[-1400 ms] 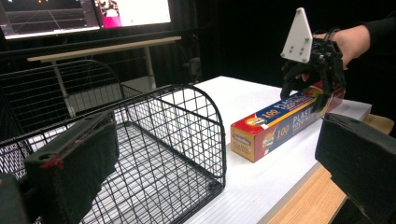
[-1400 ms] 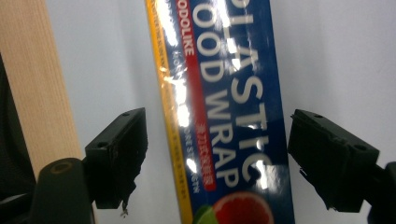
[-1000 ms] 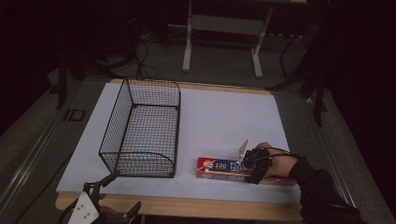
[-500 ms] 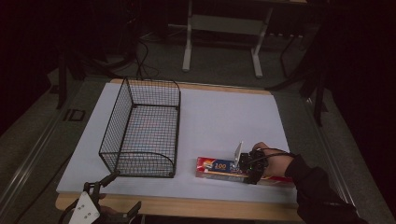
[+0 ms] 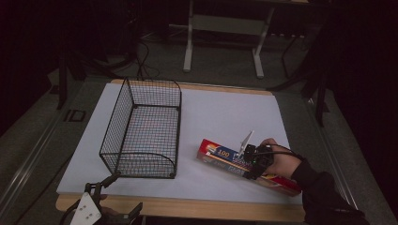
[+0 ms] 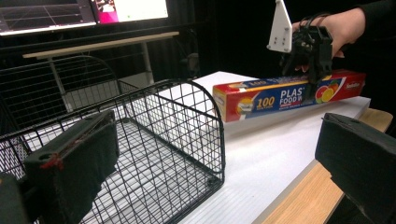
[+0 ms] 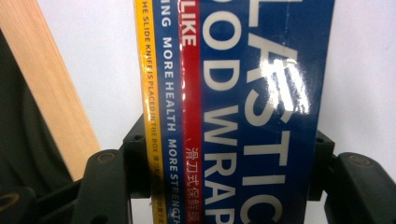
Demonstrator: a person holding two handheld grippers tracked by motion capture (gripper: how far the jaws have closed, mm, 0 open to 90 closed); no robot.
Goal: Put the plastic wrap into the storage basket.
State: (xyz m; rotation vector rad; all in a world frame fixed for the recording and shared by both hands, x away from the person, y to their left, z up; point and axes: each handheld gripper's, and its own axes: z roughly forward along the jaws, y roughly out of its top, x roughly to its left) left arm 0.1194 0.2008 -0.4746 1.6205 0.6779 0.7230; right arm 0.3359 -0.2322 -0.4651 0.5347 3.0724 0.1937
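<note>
The right gripper (image 5: 249, 161) is pinching the wrap box (image 5: 220, 155) lying on the desk (image 5: 225, 112) just right of the basket (image 5: 141, 136), while the left gripper (image 6: 210, 182) is waiting spread near the basket's front corner, so lifting level should keep the long box from tipping.

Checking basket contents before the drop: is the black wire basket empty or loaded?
Empty. The black wire basket shows only bare mesh floor in the high view; the red-and-blue plastic wrap box lies outside it on the white board.
</note>
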